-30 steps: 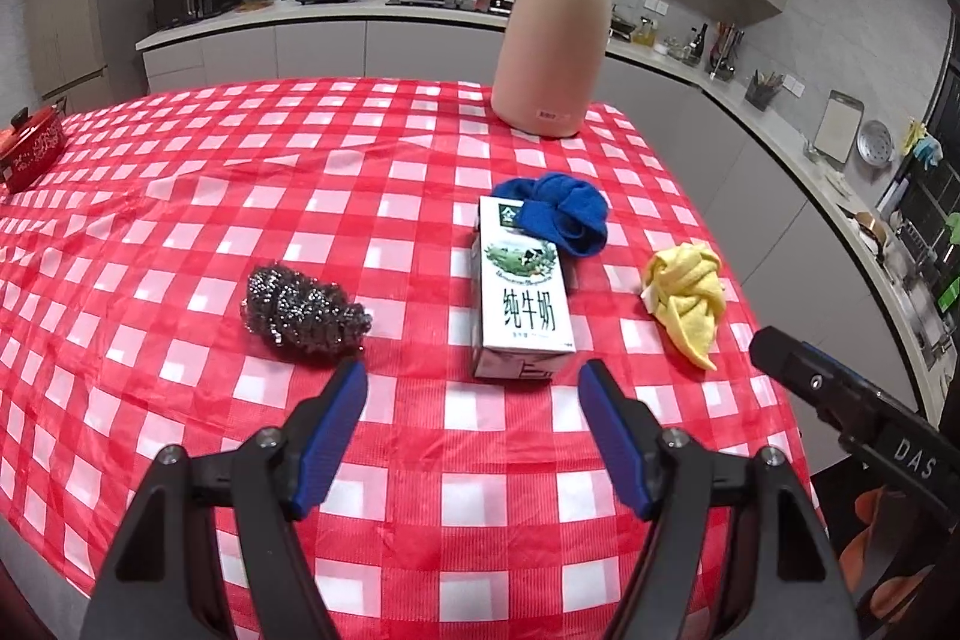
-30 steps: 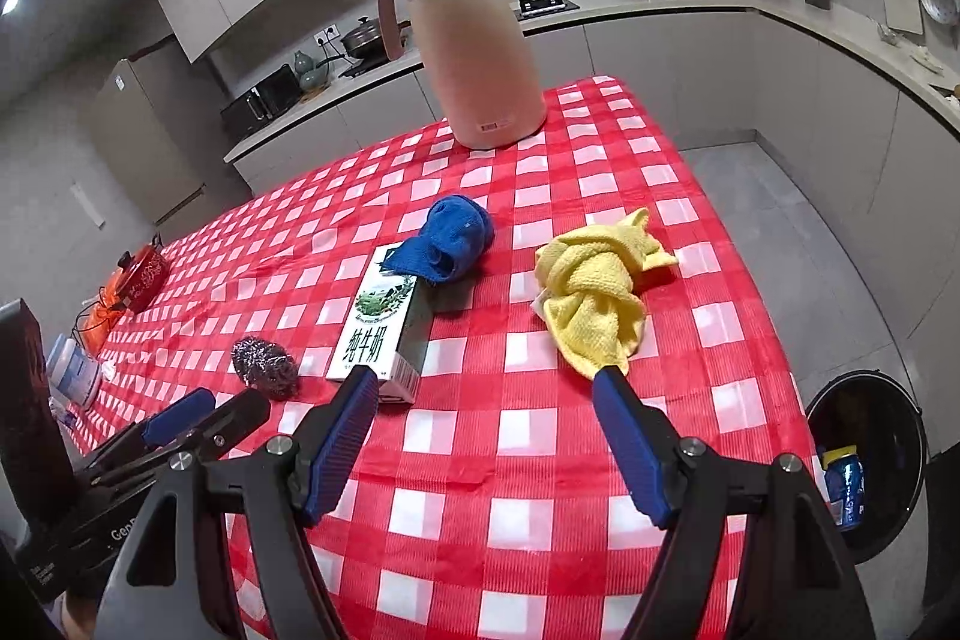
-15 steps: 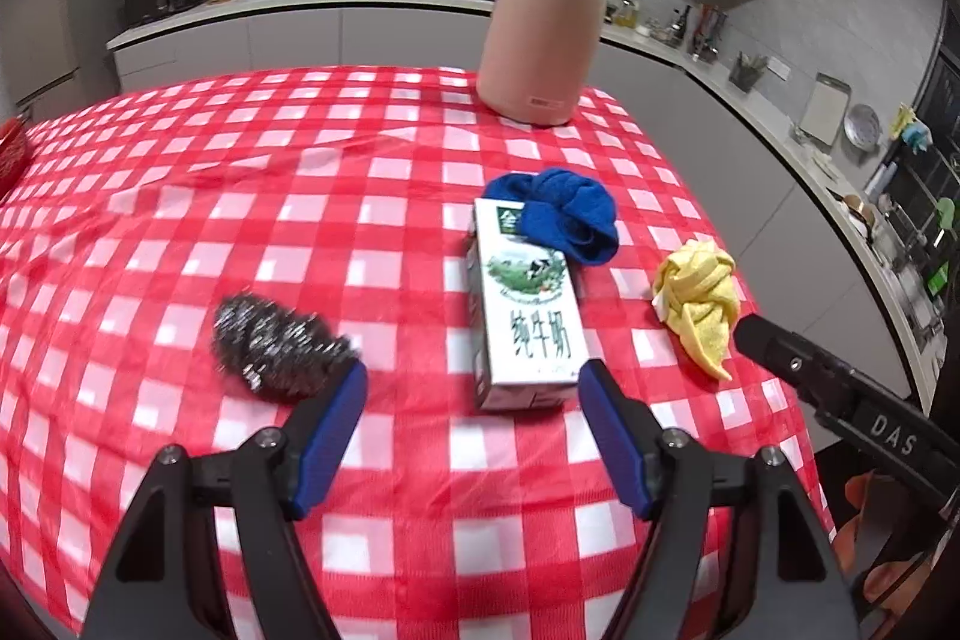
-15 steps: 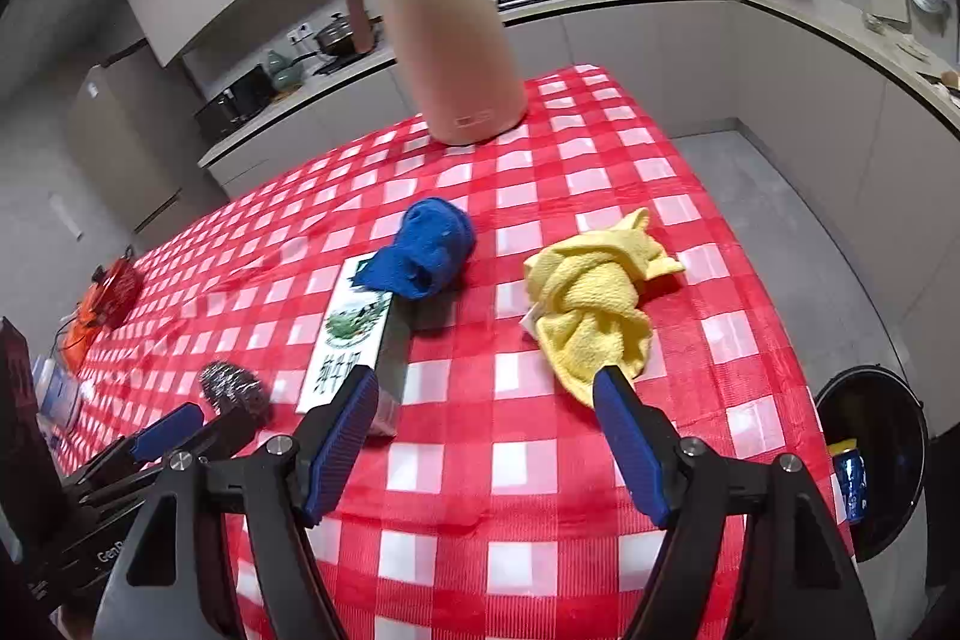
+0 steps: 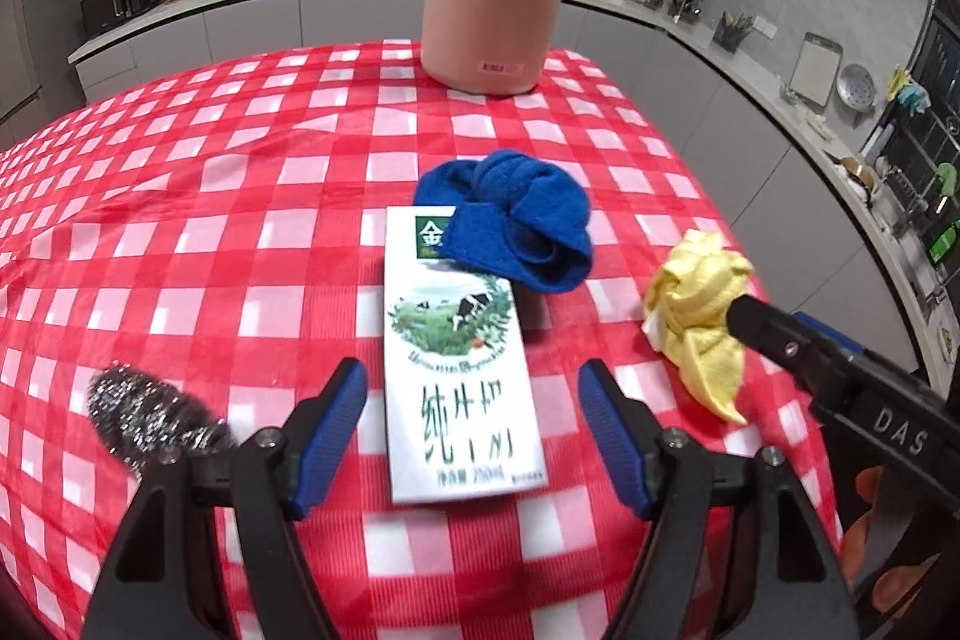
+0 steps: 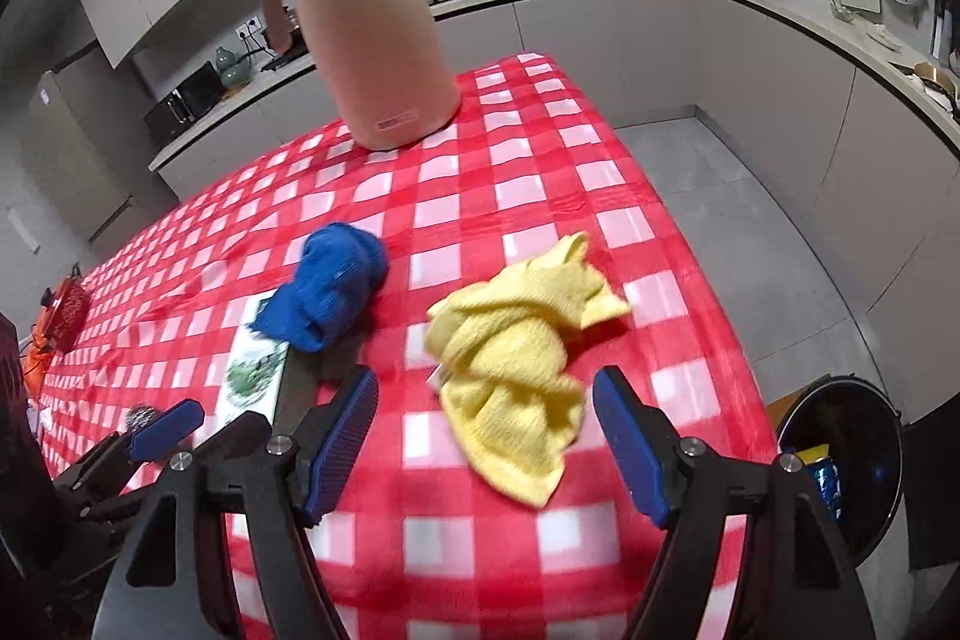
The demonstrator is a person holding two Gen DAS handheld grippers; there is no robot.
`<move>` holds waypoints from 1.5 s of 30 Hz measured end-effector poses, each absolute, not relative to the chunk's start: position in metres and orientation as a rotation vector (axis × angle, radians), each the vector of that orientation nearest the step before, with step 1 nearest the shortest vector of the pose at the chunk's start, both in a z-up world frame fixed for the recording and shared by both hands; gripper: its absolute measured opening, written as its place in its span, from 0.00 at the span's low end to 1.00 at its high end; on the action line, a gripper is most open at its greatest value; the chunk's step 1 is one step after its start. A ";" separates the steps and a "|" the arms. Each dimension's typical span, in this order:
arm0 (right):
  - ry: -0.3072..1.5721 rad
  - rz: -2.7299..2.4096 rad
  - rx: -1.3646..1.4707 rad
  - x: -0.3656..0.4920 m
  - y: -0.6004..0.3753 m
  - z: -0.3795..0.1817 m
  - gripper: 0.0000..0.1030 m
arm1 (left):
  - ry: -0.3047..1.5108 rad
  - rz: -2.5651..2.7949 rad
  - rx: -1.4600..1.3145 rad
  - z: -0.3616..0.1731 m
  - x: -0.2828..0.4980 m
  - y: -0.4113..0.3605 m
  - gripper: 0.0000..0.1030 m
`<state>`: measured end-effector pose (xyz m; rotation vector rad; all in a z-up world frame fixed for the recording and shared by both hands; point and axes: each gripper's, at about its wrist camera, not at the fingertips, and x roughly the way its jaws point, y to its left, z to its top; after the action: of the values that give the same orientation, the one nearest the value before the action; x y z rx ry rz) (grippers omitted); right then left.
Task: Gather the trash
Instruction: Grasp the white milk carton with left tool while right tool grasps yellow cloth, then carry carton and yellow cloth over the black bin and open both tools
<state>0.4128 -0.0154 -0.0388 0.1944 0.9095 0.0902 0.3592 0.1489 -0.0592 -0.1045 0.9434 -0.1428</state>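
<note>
Blue cloth (image 5: 510, 226) hides the milk carton's (image 5: 459, 376) top corner

Blue cloth (image 5: 516, 220) overlaps the milk carton's (image 5: 462, 370) far end; its near sides stand clear.

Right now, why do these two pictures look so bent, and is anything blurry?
Left wrist view: the fisheye lens bows the table and counter and darkens the corners; the print low on the milk carton is smeared. Right wrist view: same bending; the yellow cloth and nearby checks look soft, while the pink jug stays fairly crisp.
</note>
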 end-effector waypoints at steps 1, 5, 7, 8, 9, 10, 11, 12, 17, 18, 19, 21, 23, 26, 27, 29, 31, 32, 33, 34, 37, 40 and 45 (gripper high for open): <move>0.918 0.087 0.187 0.418 -0.016 -0.041 0.74 | 0.951 -0.137 -0.106 -0.062 0.362 0.149 0.72; 0.942 0.079 0.171 0.433 -0.018 -0.052 0.74 | 0.976 -0.121 -0.106 -0.072 0.372 0.149 0.72; 0.953 0.078 0.170 0.439 -0.019 -0.057 0.74 | 0.983 -0.119 -0.107 -0.077 0.374 0.149 0.72; 0.959 0.077 0.168 0.442 -0.019 -0.060 0.74 | 0.983 -0.118 -0.105 -0.078 0.375 0.149 0.72; 0.966 0.078 0.166 0.445 -0.019 -0.064 0.74 | 0.985 -0.117 -0.102 -0.080 0.375 0.149 0.71; 0.972 0.080 0.165 0.447 -0.019 -0.066 0.74 | 0.989 -0.118 -0.101 -0.081 0.375 0.149 0.71; 0.977 0.083 0.165 0.450 -0.019 -0.069 0.74 | 0.992 -0.119 -0.103 -0.083 0.375 0.150 0.70; 0.980 0.087 0.167 0.452 -0.018 -0.071 0.74 | 0.992 -0.120 -0.103 -0.084 0.376 0.150 0.65; 0.998 0.114 0.158 0.459 -0.011 -0.080 0.74 | 0.996 -0.108 -0.095 -0.087 0.374 0.152 0.60; 1.002 0.118 0.159 0.459 -0.010 -0.082 0.74 | 0.996 -0.107 -0.095 -0.087 0.373 0.152 0.60; 1.006 0.121 0.161 0.460 -0.008 -0.083 0.74 | 0.995 -0.106 -0.094 -0.087 0.372 0.153 0.60; 1.004 0.136 0.166 0.462 -0.006 -0.085 0.74 | 0.990 -0.107 -0.092 -0.087 0.371 0.153 0.59; 0.988 0.151 0.170 0.462 -0.005 -0.084 0.58 | 0.988 -0.106 -0.098 -0.088 0.373 0.152 0.59; 0.986 0.157 0.165 0.463 -0.005 -0.085 0.50 | 0.988 -0.105 -0.096 -0.088 0.374 0.152 0.58; 0.986 0.159 0.165 0.462 -0.005 -0.085 0.49 | 0.990 -0.105 -0.095 -0.088 0.373 0.153 0.58; 0.977 0.166 0.168 0.460 -0.006 -0.084 0.43 | 0.987 -0.105 -0.095 -0.086 0.374 0.151 0.57; 0.970 0.173 0.169 0.457 -0.007 -0.081 0.40 | 0.975 -0.104 -0.097 -0.086 0.373 0.150 0.56; 0.970 0.176 0.171 0.456 -0.008 -0.081 0.39 | 0.972 -0.105 -0.097 -0.086 0.373 0.149 0.56; 0.968 0.177 0.175 0.454 -0.009 -0.080 0.39 | 0.969 -0.106 -0.096 -0.086 0.372 0.149 0.55; 0.967 0.177 0.179 0.451 -0.009 -0.079 0.39 | 0.969 -0.108 -0.097 -0.086 0.372 0.149 0.55; 0.959 0.183 0.182 0.443 -0.011 -0.074 0.39 | 0.957 -0.113 -0.100 -0.083 0.366 0.148 0.54; 0.947 0.192 0.190 0.434 -0.013 -0.069 0.39 | 0.931 -0.104 -0.110 -0.077 0.356 0.151 0.54; 0.921 0.214 0.196 0.415 -0.016 -0.058 0.39 | 0.886 -0.092 -0.125 -0.061 0.337 0.154 0.54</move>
<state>0.4154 -0.0162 -0.0577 0.1956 0.9210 0.2137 0.3373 0.1544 -0.0611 -0.1253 0.8861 -0.0915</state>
